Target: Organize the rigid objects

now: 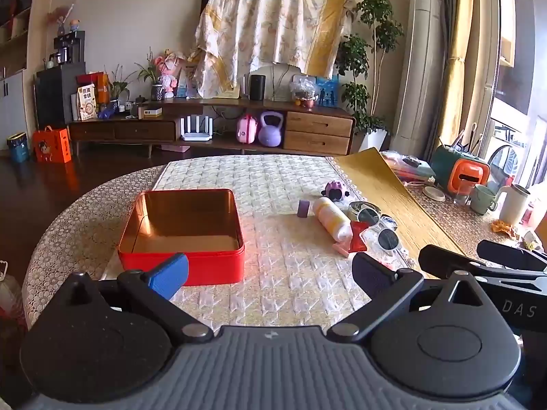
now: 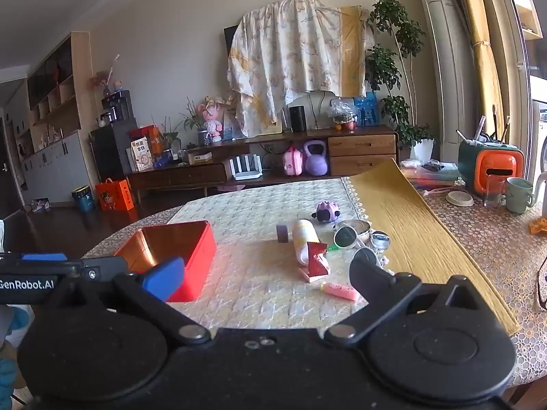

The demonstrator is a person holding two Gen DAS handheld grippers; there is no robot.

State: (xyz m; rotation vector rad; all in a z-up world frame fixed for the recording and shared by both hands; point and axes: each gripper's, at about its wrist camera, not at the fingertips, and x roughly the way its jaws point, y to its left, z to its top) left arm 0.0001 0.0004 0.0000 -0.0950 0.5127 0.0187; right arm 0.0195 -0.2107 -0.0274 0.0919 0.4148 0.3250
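We hold both grippers spread wide and empty above the near edge of the quilted mat [image 1: 283, 273]: the left gripper [image 1: 270, 273] faces the open red tin [image 1: 181, 259], the right gripper [image 2: 266, 280] faces the clutter. We judge the first pick should be an outlying piece, like the pink tube [image 2: 340, 290] just ahead of the right fingers, approached squarely. The bottle [image 2: 304, 239], sunglasses [image 2: 352, 242] and purple toy [image 2: 324, 212] lie beyond, toward the mat's right edge.

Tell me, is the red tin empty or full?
Empty: the red tin shows only its bare gold floor; nothing lies inside.
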